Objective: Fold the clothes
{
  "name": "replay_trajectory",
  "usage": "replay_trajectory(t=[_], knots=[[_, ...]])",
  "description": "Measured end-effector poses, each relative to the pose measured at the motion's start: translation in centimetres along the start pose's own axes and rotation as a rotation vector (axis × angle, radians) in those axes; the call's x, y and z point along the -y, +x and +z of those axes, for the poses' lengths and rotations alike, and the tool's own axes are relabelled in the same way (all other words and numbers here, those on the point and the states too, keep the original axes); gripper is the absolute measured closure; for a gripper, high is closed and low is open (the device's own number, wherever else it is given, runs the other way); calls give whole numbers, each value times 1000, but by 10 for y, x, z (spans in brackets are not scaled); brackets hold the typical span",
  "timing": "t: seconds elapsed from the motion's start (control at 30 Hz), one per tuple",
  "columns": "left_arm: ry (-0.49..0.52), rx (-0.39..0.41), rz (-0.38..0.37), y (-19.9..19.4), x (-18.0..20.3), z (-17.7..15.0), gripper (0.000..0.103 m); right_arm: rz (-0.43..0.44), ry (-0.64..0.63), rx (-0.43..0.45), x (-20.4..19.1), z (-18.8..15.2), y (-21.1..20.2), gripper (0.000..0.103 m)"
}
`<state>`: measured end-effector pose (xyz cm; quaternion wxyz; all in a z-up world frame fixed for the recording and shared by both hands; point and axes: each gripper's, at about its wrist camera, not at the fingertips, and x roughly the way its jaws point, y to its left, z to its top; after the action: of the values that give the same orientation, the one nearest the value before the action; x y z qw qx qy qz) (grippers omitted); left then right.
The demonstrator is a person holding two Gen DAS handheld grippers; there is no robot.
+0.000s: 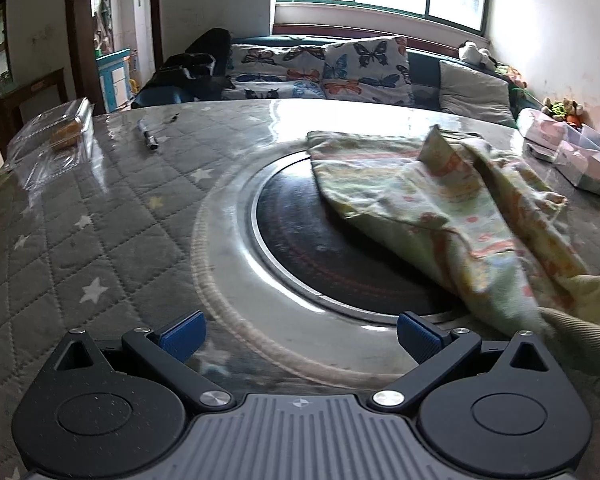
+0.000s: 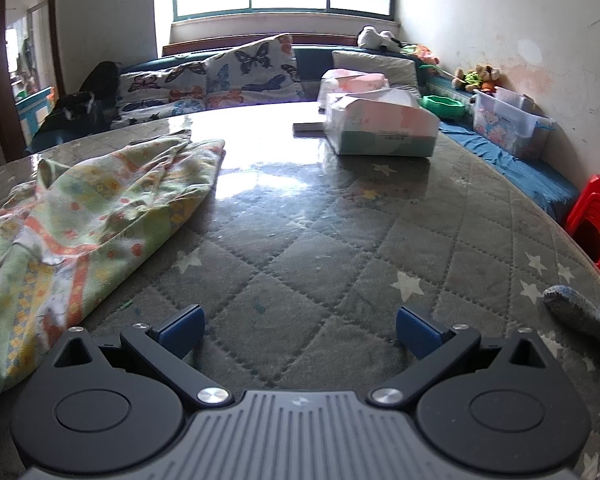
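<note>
**Both tongs open, printed garment loose on the table**

The left gripper hung with its blue-padded fingers spread wide apart, holding nothing, above the glossy grey quilted star-patterned table cover. A dark round inset plate sat in the table ahead of it. The crumpled pale green and orange printed cotton garment lay partly over that plate, reaching to the right of the left gripper.

The right gripper was likewise spread and empty. In its view the garment lay to its left, near its left finger. Pink-and-white wrapped tissue packs stood well apart, farther back. A black pen and a clear plastic food box rested at the far left.
</note>
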<state>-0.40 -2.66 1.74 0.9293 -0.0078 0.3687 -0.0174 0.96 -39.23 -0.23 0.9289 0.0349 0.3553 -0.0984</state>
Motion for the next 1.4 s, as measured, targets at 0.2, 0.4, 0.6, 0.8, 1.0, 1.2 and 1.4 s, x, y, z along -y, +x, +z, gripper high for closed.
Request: replay_trajectory(t=[0.2, 0.4, 0.6, 0.8, 1.0, 1.2, 1.4], knots=[[4, -18, -31, -3, 17, 3, 0, 35, -42, -10, -11, -2, -10, 0], [20, -26, -33, -3, 30, 6, 0, 75, -58, -17, -22, -2, -21, 0], [20, -43, -27, -5, 36, 7, 0, 114, -111, -19, -35, -5, -33, 0], [36, -55, -18, -10, 42, 4, 0, 147, -143, -17, -45, -10, -42, 0], [57, -66, -10, -15, 48, -1, 0, 166, -163, -9, -50, -13, -54, 0], [72, -74, -4, -20, 51, -7, 0, 179, -186, 0, -54, -18, -63, 0], [85, -75, -7, -25, 55, -11, 0, 191, -205, 4, -57, -24, -72, 0]])
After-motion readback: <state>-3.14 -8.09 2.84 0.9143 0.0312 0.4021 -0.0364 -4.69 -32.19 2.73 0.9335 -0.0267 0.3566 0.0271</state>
